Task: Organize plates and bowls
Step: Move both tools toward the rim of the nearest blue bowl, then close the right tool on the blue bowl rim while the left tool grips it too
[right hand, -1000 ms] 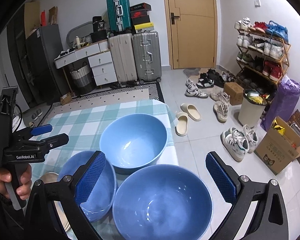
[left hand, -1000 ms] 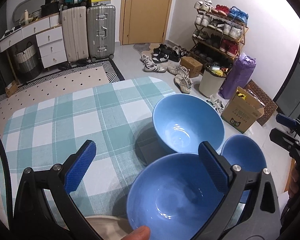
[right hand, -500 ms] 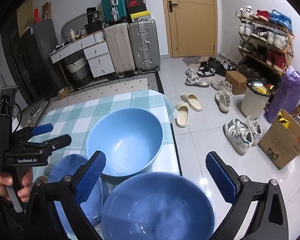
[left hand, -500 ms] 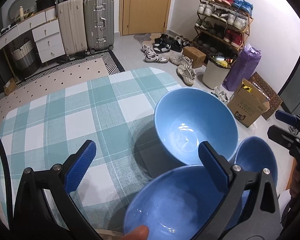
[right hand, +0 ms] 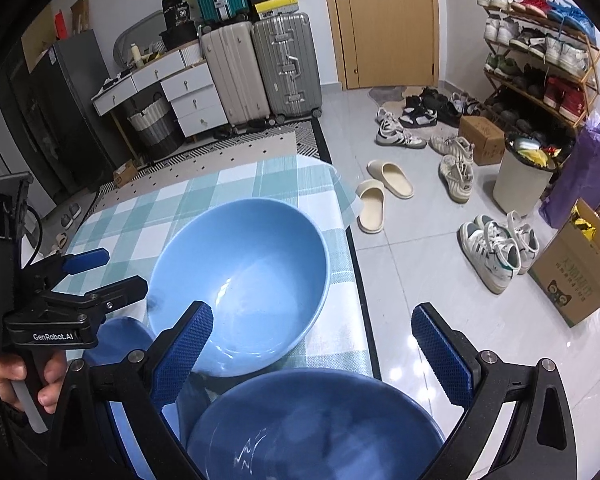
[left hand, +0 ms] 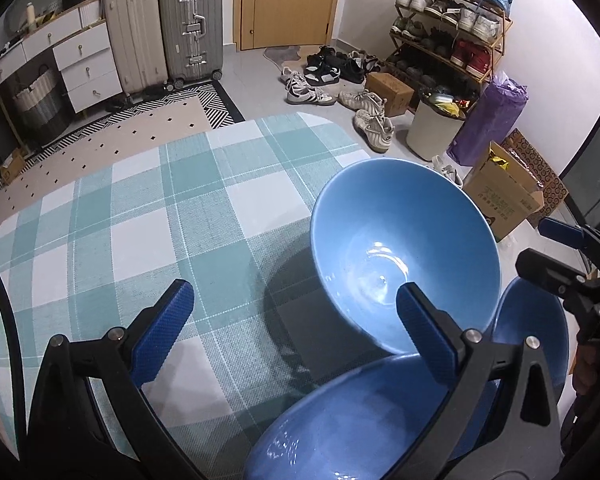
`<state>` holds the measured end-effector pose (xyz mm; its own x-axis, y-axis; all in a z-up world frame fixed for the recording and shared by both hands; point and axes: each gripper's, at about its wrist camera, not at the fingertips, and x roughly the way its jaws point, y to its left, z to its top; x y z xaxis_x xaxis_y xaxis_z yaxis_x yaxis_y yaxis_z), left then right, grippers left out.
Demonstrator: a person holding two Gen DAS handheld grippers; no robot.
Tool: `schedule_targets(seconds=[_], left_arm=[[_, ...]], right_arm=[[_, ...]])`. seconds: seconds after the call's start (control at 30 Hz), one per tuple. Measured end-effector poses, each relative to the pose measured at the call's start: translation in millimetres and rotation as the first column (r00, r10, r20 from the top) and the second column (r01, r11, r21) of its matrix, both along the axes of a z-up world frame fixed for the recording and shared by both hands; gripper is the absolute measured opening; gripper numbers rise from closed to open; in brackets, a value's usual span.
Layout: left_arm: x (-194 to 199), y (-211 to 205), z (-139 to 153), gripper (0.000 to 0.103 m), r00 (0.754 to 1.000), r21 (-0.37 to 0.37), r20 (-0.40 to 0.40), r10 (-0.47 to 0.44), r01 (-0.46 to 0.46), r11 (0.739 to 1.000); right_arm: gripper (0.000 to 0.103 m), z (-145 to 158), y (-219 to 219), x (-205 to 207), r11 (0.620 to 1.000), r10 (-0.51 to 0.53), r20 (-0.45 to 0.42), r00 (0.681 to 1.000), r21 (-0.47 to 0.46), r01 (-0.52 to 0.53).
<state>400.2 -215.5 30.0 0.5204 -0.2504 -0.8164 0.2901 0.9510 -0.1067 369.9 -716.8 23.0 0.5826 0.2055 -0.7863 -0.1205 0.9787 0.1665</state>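
Both grippers, left (left hand: 296, 328) and right (right hand: 320, 344), hover with jaws spread and empty above three blue bowls (right hand: 240, 280) sitting separately on the checked tablecloth (left hand: 140, 216), so I judge stacking not yet begun.

Both grippers moved fwd; far bowl (left hand: 404, 256) now looms closer.

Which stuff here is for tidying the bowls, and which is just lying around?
For the job:
big bowl
near bowl
small bowl
left tool
right tool

Just lying around:
suitcases
slippers
shoe rack
bin
box
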Motion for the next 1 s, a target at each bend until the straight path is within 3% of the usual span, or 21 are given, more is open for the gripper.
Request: schedule_targets(seconds=[0.17,0.27,0.43,0.6,0.7,0.87,1.0], left_arm=[[6.3,-4.9,-7.7,0.099,1.000,-0.005,-0.021,-0.010,0.010,1.000],[9.3,-8.1,-11.6,0.097,1.000,-0.005,-0.029,-0.014,0.013,1.000],[13.9,-13.7,-19.1,0.084,0.998,-0.005,-0.053,-0.021,0.021,1.000],[17.3,-17.5,-26.9,0.067,0.997,0.000,-0.068,-0.030,0.030,1.000],[18.3,-18.8,-29.4,0.059,0.997,0.003,-0.072,-0.032,0.032,0.999],[20.1,-20.7,-31.9,0.031,0.996,-0.017,-0.079,-0.042,0.041,0.999],[20.7,-25.5,-32.6,0.018,0.995,-0.030,-0.082,-0.055,0.053,0.998]], right_arm=[[0.099,-10.0,2.5,8.9,1.000,0.005,-0.022,1.000,0.002,-0.005],[0.090,-15.5,6.0,12.8,1.000,0.025,-0.038,0.999,0.007,-0.025],[0.076,-26.4,9.5,19.3,0.999,0.039,-0.072,0.997,0.013,-0.038],[0.072,-32.0,11.7,24.2,0.998,0.051,-0.076,0.996,0.030,-0.049],[0.060,-36.8,14.7,27.4,0.998,0.057,-0.088,0.995,0.019,-0.056],[0.047,-39.9,19.1,27.6,0.997,0.074,-0.090,0.993,0.014,-0.073],[0.037,-40.5,21.2,27.5,0.997,0.073,-0.083,0.994,-0.012,-0.074]])
